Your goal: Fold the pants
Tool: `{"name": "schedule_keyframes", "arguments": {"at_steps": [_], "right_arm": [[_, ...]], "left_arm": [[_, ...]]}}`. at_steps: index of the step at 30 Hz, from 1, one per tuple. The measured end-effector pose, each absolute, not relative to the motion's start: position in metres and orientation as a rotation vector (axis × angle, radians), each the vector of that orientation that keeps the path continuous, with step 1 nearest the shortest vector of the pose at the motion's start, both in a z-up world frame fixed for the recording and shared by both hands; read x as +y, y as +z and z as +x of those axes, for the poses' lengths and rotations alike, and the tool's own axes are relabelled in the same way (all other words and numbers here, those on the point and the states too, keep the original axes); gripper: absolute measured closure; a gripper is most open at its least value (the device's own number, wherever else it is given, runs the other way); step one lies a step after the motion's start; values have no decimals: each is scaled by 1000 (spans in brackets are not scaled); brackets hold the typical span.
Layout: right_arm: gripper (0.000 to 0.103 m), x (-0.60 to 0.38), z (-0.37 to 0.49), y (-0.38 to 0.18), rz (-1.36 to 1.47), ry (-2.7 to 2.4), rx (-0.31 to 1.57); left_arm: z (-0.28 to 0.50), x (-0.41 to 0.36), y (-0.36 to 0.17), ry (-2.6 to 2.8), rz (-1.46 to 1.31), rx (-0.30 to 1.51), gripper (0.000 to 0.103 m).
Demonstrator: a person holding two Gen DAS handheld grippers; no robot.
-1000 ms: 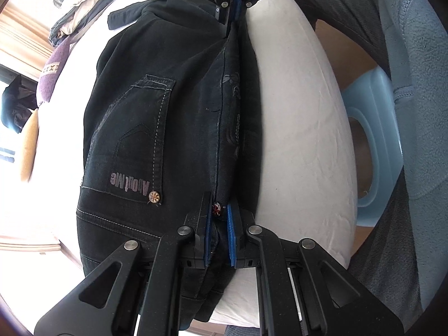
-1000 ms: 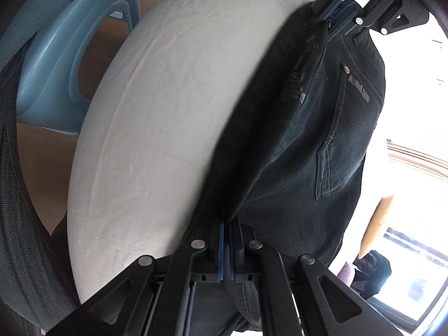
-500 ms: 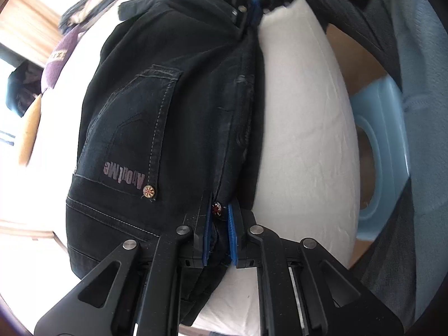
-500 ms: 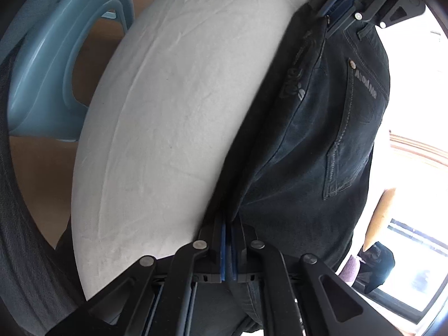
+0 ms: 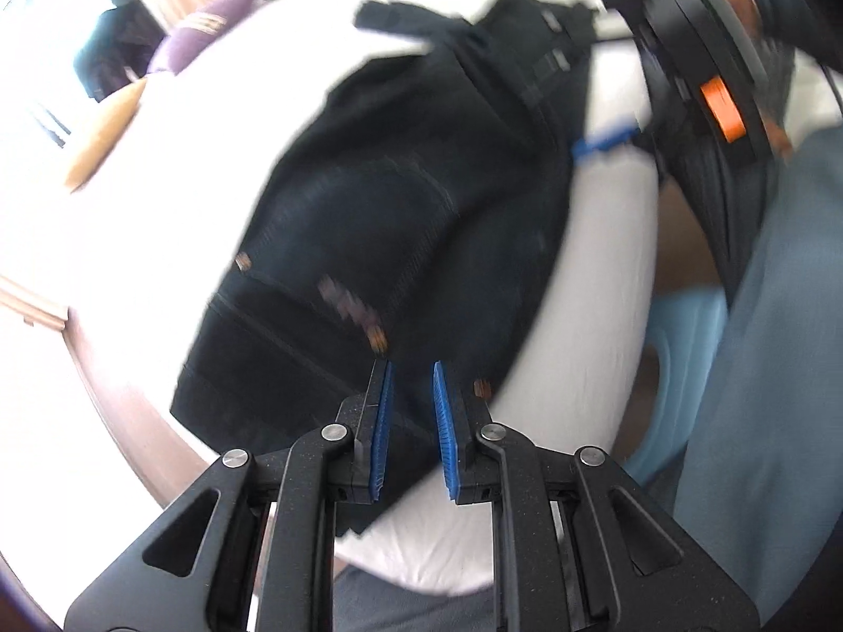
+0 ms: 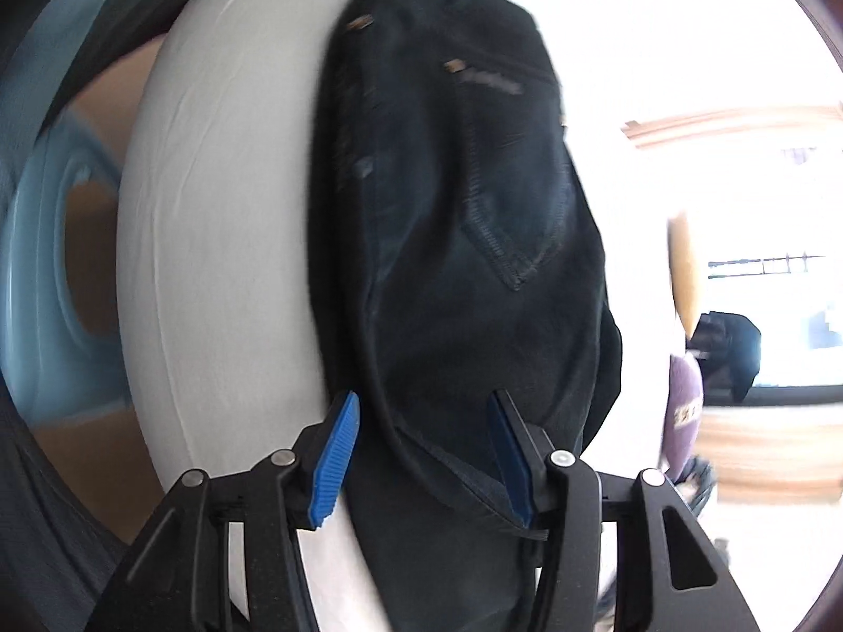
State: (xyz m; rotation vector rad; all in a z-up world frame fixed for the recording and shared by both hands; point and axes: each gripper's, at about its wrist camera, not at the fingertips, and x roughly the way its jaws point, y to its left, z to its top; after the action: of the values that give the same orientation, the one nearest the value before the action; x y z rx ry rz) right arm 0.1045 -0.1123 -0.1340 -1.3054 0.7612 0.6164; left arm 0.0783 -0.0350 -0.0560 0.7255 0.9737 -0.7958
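Black pants (image 5: pixel 421 242), one pair, lie folded on the white surface (image 5: pixel 595 284), close to its near edge. Your left claw (image 5: pixel 411 416) has just been opening a little; its blue pads stand narrowly apart above the waist end and press on nothing. Your right claw (image 6: pixel 421 453) has just been opening wide, with cloth between its pads but not pinched. The label by the pocket is too blurred to read. One blue stool (image 5: pixel 679 363) stands beside the surface.
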Motion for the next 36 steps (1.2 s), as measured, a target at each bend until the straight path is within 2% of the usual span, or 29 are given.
{"name": "schedule_keyframes", "arguments": {"at_steps": [4, 9, 12, 16, 19, 23, 29, 33, 34, 35, 36], "right_arm": [[50, -119, 119, -149, -1097, 584, 871], [50, -134, 121, -133, -954, 543, 877], [50, -177, 143, -90, -726, 498, 887], [47, -278, 225, -39, -264, 325, 897], [46, -354, 291, -25, 100, 222, 861], [46, -427, 364, -46, 441, 99, 875], [46, -453, 442, -87, 516, 40, 948], [46, -458, 460, -109, 554, 53, 987], [49, -456, 459, -112, 558, 58, 992], [66, -456, 463, -114, 564, 71, 994], [78, -455, 465, -115, 564, 81, 1003]], "left_arm": [[111, -71, -64, -789, 540, 956, 88], [134, -122, -138, -716, 555, 1103, 88], [138, -129, -131, -714, 499, 1100, 88], [151, -143, -98, -706, 428, 1030, 88], [178, -162, -99, -699, 329, 1051, 88], [195, -171, -130, -670, 238, 1131, 88], [203, -175, -151, -650, 179, 1156, 88], [202, -162, -157, -663, 146, 1175, 88], [203, -158, -158, -664, 156, 1172, 88], [202, -160, -158, -663, 168, 1168, 88], [203, -162, -158, -662, 176, 1165, 88]]}}
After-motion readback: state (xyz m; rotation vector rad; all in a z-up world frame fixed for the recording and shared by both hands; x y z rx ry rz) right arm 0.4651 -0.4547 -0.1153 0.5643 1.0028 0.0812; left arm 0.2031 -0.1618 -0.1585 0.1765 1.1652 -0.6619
